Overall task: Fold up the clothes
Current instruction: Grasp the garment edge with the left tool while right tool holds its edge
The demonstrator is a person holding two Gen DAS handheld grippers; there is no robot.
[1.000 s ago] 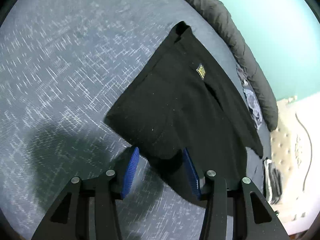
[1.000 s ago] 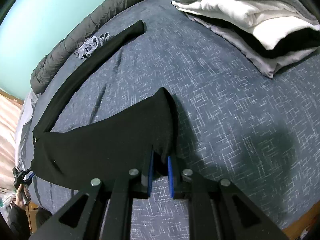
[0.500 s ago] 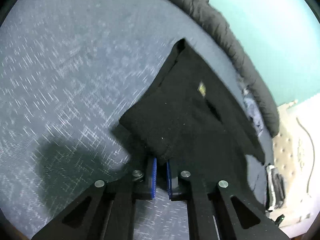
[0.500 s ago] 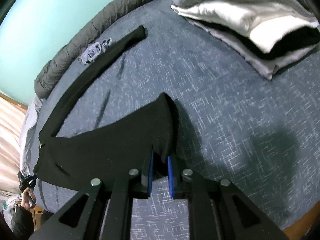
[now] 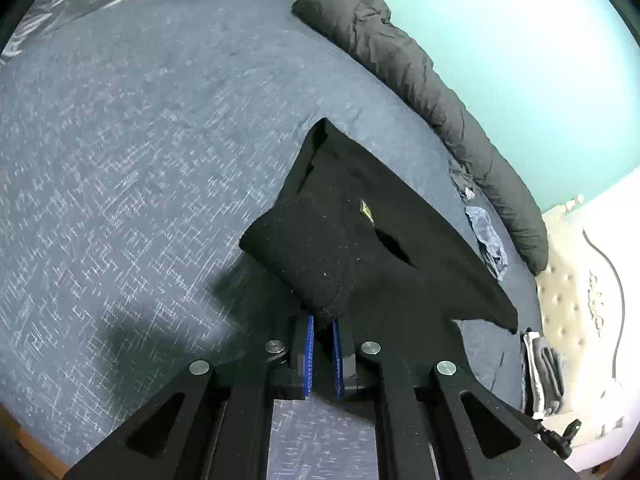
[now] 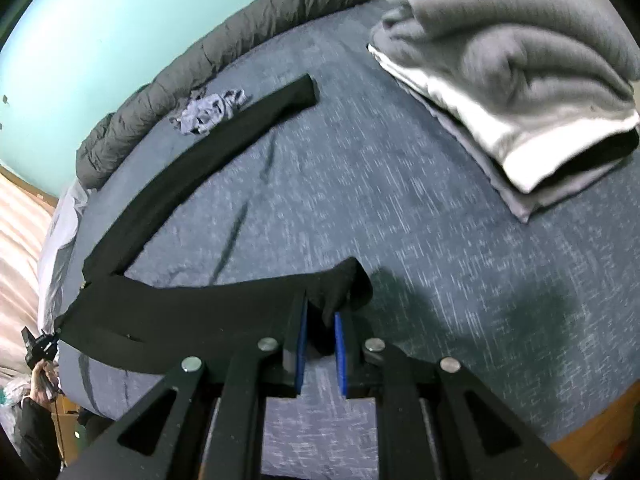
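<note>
Left wrist view: the garment (image 5: 360, 248) lies at centre frame on the bed (image 5: 120, 160), its near corner between the pads of the left gripper (image 5: 322, 328) at lower centre. A rolled duvet (image 5: 432, 92) runs along the bed's far edge, upper right. Right wrist view: the garment (image 6: 192, 304) spreads to the lower left, one leg reaching up toward the small crumpled cloth (image 6: 212, 112); the right gripper (image 6: 320, 320) pinches its edge at lower centre. A stack of folded clothes (image 6: 520, 92) sits upper right.
</note>
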